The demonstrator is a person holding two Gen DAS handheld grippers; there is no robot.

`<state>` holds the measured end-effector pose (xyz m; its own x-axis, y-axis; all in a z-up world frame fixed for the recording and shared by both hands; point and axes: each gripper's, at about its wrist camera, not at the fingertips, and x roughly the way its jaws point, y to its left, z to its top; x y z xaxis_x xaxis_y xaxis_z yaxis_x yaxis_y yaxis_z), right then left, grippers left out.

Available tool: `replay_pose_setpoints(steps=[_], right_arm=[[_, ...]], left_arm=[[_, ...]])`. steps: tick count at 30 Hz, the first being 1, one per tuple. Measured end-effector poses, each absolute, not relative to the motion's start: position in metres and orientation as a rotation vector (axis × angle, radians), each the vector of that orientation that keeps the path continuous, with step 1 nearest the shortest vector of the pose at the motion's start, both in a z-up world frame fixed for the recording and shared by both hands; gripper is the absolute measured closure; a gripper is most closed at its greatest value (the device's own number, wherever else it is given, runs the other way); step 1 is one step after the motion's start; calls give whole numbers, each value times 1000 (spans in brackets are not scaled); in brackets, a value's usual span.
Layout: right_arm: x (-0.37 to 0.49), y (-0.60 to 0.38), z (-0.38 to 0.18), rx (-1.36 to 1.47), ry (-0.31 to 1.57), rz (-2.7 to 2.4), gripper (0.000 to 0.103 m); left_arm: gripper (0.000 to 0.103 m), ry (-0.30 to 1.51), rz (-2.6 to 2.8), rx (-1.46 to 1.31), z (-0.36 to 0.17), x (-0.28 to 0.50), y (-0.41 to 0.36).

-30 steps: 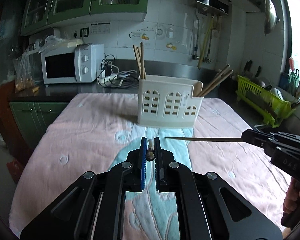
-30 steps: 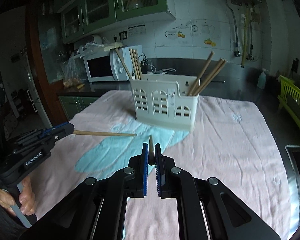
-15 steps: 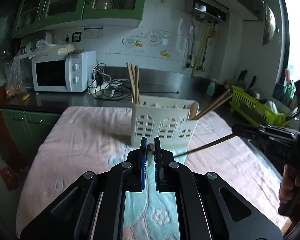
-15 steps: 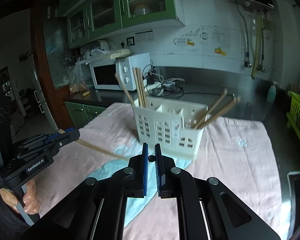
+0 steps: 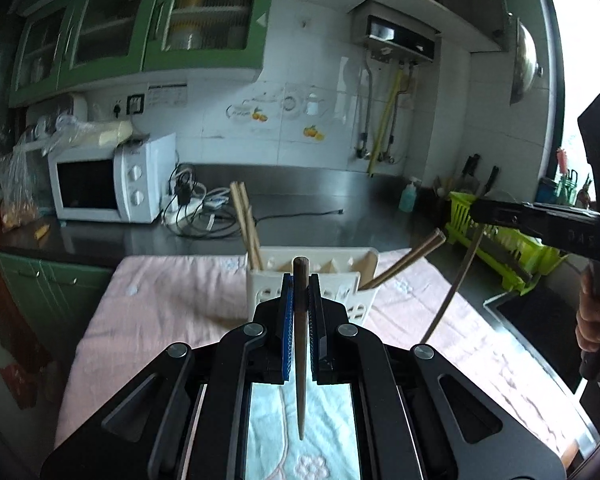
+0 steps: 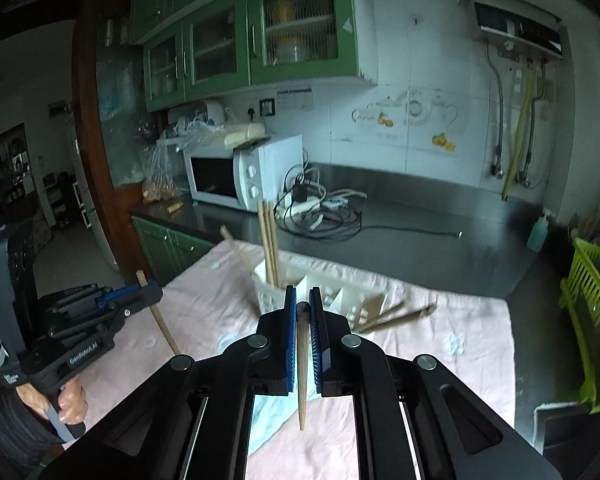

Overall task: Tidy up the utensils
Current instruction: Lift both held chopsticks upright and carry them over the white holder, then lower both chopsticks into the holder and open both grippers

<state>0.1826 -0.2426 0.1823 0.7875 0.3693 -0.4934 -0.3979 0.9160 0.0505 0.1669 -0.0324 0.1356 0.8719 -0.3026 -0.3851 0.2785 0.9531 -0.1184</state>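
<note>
Utensil holder [image 5: 312, 276] on cloth [image 5: 172, 300]; microwave [image 5: 108, 188] behind-left, seemingly on counter [image 5: 300, 216].

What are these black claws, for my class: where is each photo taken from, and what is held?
Each claw is a hand-held two-finger gripper with a camera looking along its fingers; there is no robot. One photo is from the left gripper, the other from the right gripper. Each is shut on a chopstick, tip pointing down. Ahead, on a pink cloth, stands a white holder with more chopsticks. A microwave sits on the counter behind.
</note>
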Motion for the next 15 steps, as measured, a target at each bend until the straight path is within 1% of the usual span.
replay_pose_setpoints(steps=[4, 10, 15], right_arm=[[193, -248, 204, -57, 489, 405, 97], [213, -252, 234, -53, 430, 383, 97], [241, -253, 248, -54, 397, 356, 97]], left_arm=[[98, 369, -309, -44, 159, 173, -42], [98, 262, -298, -37, 209, 192, -53], [98, 194, -257, -18, 239, 219, -60]])
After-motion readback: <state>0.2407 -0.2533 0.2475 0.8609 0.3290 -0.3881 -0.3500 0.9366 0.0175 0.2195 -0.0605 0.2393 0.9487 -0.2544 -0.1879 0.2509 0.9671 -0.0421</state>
